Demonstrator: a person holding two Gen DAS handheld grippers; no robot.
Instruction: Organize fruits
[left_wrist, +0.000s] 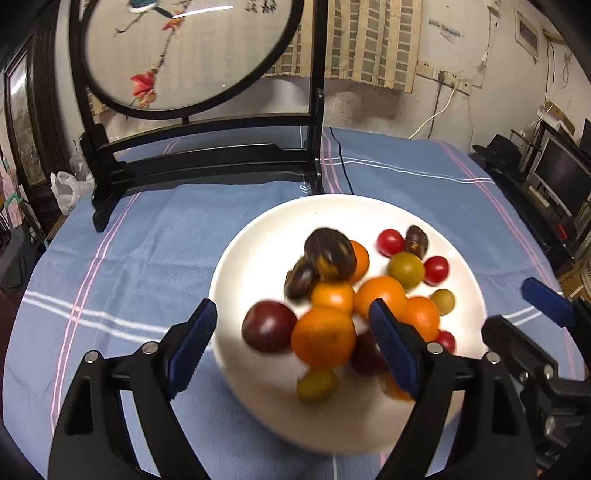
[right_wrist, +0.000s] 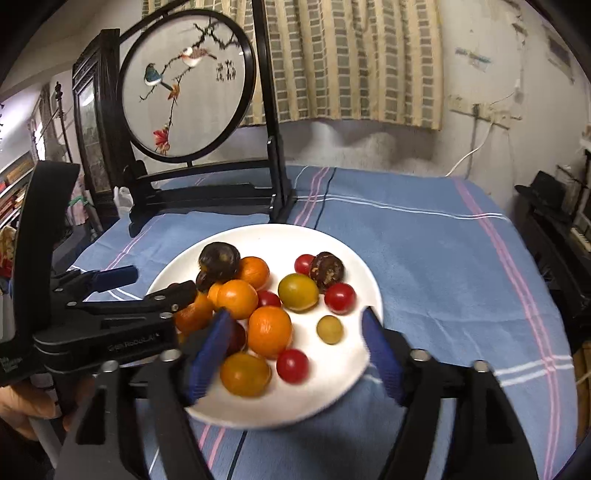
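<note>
A white plate (left_wrist: 258, 240) (right_wrist: 266, 236) sits on the blue cloth and holds several oranges (left_wrist: 323, 336) (right_wrist: 269, 330), dark plums (left_wrist: 330, 253) (right_wrist: 219, 260), red cherry tomatoes (left_wrist: 389, 242) (right_wrist: 340, 298) and greenish-yellow fruits (left_wrist: 405, 269) (right_wrist: 297, 291). My left gripper (left_wrist: 293, 314) hovers over the plate's near side, open, with its blue pads wide of a plum and the oranges. My right gripper (right_wrist: 297, 317) is open over the plate's near right rim, and no pad presses on a fruit. Each gripper shows in the other's view: the right gripper (left_wrist: 524, 314) and the left gripper (right_wrist: 147, 284).
A round embroidered screen on a black stand (left_wrist: 207, 162) (right_wrist: 207, 192) rises at the back left of the table. A black cable (left_wrist: 343, 166) runs over the striped blue cloth (right_wrist: 443, 258). A hand (right_wrist: 26, 402) grips the left tool's handle.
</note>
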